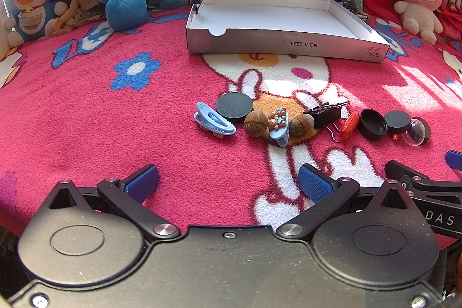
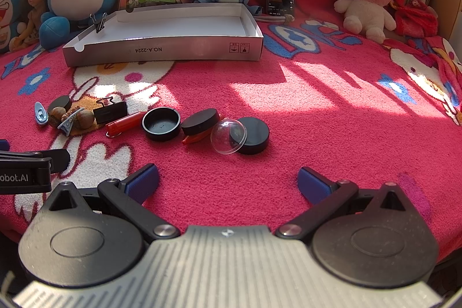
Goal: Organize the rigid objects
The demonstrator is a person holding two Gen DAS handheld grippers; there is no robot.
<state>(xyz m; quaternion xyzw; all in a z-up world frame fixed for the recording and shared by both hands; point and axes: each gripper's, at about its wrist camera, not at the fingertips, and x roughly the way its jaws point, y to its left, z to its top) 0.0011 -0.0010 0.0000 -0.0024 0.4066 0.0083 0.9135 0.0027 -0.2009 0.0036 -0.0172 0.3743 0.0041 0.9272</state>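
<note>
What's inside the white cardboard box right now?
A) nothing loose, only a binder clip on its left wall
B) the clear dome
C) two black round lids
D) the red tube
A: the box floor is bare white, with one black binder clip on its left wall; the lids, dome and tube lie on the blanket in front.

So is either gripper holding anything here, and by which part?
Nothing is held. The left gripper and right gripper are both open over the blanket, short of the small items.
</note>
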